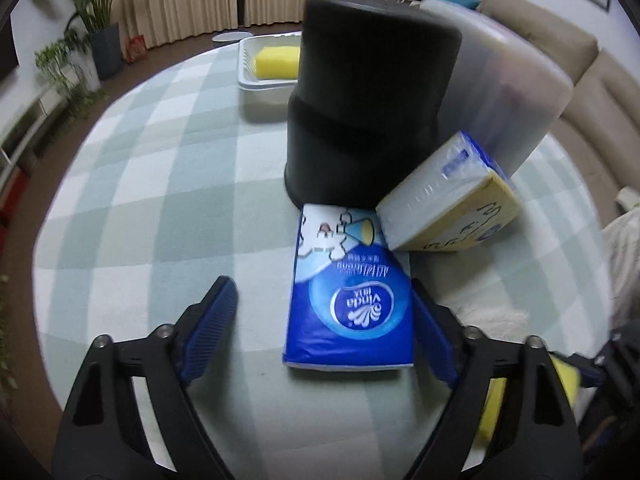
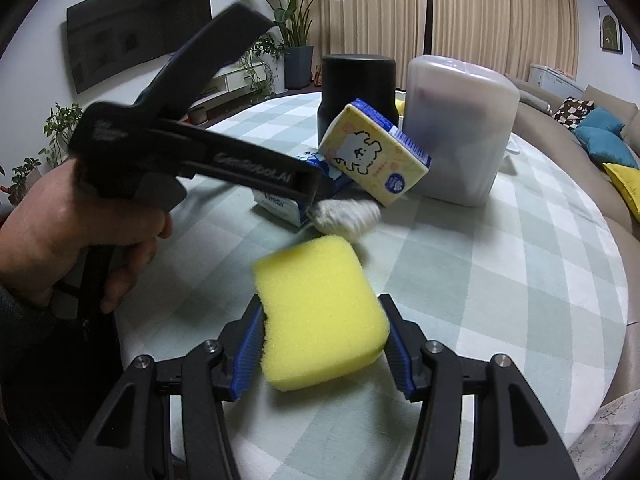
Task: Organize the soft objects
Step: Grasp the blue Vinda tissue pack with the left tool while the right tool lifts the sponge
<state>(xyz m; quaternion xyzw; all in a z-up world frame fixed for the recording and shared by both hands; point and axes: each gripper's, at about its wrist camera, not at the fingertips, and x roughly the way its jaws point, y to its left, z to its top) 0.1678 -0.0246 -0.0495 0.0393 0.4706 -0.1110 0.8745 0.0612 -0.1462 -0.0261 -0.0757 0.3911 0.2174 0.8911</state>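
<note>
A blue Vinda tissue pack (image 1: 352, 292) lies flat on the checked tablecloth between the fingers of my left gripper (image 1: 322, 284). Its right finger is at the pack's edge and its left finger stands well apart, so it is open. A yellow tissue pack (image 1: 452, 204) leans tilted against the black bin and the translucent container. My right gripper (image 2: 320, 302) is shut on a yellow sponge (image 2: 320, 308), its left pad denting the foam. In the right wrist view, a hand (image 2: 76, 236) holds the left gripper (image 2: 314, 196) over the blue pack (image 2: 280, 204).
An upturned black bin (image 1: 360, 100) and a translucent lidded container (image 1: 508, 92) stand mid-table. A white tray (image 1: 256, 76) holds another yellow sponge (image 1: 278, 62) at the far side. A fluffy white cloth (image 2: 348, 216) lies beside the packs. A sofa curves along the right.
</note>
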